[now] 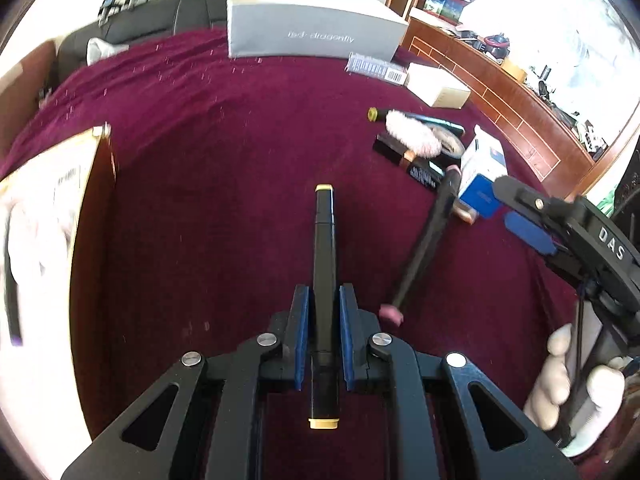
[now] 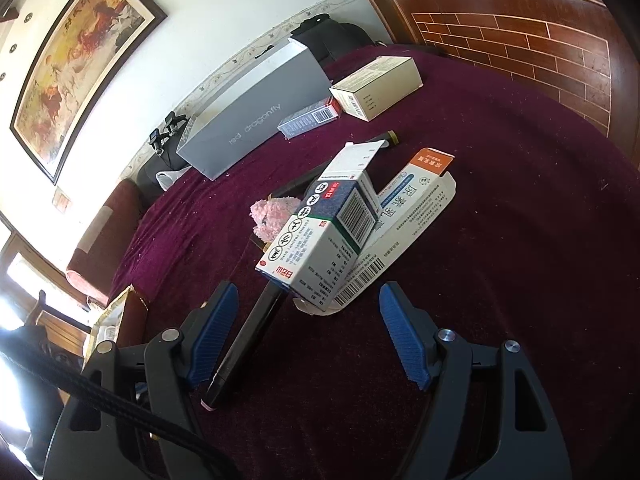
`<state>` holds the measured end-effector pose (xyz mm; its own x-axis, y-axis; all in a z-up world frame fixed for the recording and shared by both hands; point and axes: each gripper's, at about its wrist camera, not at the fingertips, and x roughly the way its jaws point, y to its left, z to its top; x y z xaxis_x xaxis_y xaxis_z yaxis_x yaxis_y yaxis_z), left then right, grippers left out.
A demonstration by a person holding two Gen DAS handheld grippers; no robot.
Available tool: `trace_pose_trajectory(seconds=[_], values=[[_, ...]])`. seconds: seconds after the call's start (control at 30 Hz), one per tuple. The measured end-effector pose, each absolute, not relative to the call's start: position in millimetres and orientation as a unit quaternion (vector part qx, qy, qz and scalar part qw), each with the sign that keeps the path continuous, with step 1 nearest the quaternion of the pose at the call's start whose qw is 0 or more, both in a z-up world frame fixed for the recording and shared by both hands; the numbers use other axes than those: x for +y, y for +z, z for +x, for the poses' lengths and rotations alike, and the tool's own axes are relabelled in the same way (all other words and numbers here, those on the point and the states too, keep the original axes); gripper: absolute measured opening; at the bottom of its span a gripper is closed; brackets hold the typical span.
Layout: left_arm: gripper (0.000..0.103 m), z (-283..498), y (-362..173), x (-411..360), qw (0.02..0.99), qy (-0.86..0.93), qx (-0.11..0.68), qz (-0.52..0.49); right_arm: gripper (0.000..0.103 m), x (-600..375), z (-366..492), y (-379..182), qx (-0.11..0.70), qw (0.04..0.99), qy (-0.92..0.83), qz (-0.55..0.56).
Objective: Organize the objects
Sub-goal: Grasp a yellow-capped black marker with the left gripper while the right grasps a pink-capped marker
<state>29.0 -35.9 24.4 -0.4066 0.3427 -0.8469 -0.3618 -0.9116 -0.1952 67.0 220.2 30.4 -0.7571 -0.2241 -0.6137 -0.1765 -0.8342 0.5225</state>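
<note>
2 blue pads of the left gripper (image 1: 323, 336) are clenched on a black marker with tan caps (image 1: 323, 264), which runs straight out between them above the maroon cloth (image 1: 208, 168). In this left wrist view, a second black marker with pink ends (image 1: 420, 248) lies on the cloth to the right, one end near the gripper and the other against a blue and white box (image 1: 480, 172). Behind that box sits a heap with a pink fluffy puff (image 1: 412, 132) and dark tubes. A grey box (image 1: 312, 20) stands at the far edge, with a cream box (image 1: 438, 86) near it. At the left edge is a cardboard box (image 1: 48, 200), blurred. The right gripper (image 1: 520, 216) shows at the right, held by a gloved hand (image 1: 572, 380).

From the right wrist view, the right gripper (image 2: 308, 336) is released, its jaws wide apart with nothing pressed between them. The pink-ended marker (image 2: 244, 344) lies just inside its left pad (image 2: 212, 332). Ahead, a blue and white box (image 2: 324, 236) leans on a flattened white carton with an orange flap (image 2: 416, 208). The pink puff (image 2: 272, 216) sits just left of them. The grey box (image 2: 256, 116) and cream box (image 2: 376, 84) stand farther back.
</note>
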Motion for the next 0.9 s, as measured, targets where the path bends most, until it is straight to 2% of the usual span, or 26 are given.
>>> trace_pose_trajectory(seconds=[0.17,0.33,0.53,0.77,0.87,0.9], values=[[0.012,26,18,-24,0.188,0.85,0.006,-0.493,0.073,210,67,36,-0.26,0.018,-0.901,0.346],[0.012,30,15,-24,0.19,0.859,0.005,-0.476,0.073,198,70,40,-0.267,0.034,-0.886,0.377],[0.012,46,26,-64,0.212,0.847,-0.059,-0.483,0.073,169,56,47,-0.241,0.065,-0.87,0.426],[0.012,69,47,-105,0.234,0.85,-0.112,-0.458,0.072,141,31,28,-0.205,0.028,-0.858,0.47],[0.012,75,51,-117,0.24,0.85,-0.127,-0.452,0.068,130,23,26,-0.179,0.01,-0.866,0.468],[0.012,77,52,-120,0.241,0.85,-0.13,-0.45,0.064,127,21,25,-0.172,0.006,-0.867,0.468]])
